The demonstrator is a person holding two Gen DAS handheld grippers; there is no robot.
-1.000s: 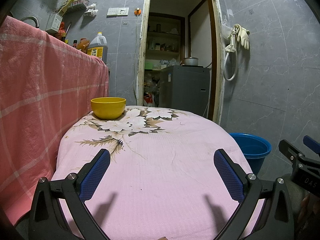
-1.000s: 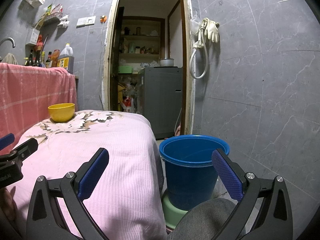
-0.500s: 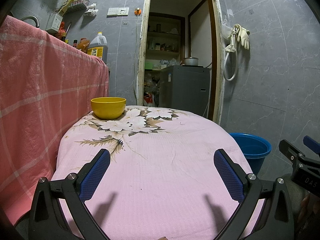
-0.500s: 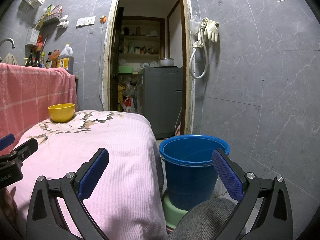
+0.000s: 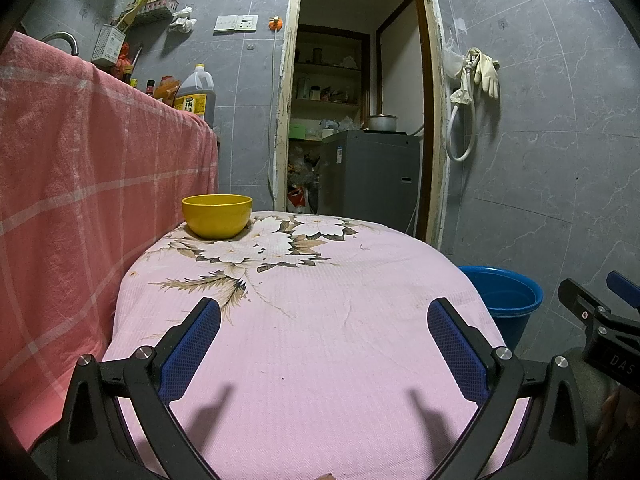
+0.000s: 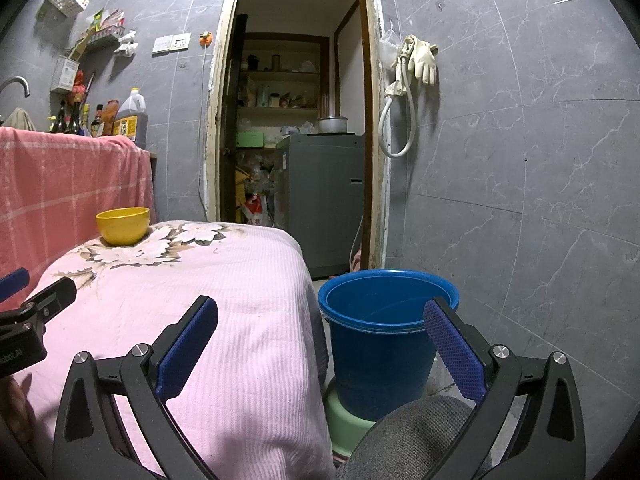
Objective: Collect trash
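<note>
A yellow bowl (image 5: 217,216) stands at the far left end of a table covered with a pink flowered cloth (image 5: 320,344). My left gripper (image 5: 323,312) hovers open over the near part of the cloth, nothing between its blue-padded fingers. A blue bucket (image 6: 386,338) stands on the floor right of the table, on a pale green stool (image 6: 346,426). My right gripper (image 6: 320,314) is open and empty, pointing at the gap between table edge and bucket. The bowl (image 6: 122,225) also shows in the right wrist view. No loose trash shows on the cloth.
A pink checked cloth (image 5: 80,200) drapes a counter left of the table, with bottles (image 6: 130,118) on top. Beyond is an open doorway with a grey appliance (image 6: 326,200) and shelves. Rubber gloves (image 6: 422,58) hang on the tiled wall. A grey-clad knee (image 6: 412,440) sits below the right gripper.
</note>
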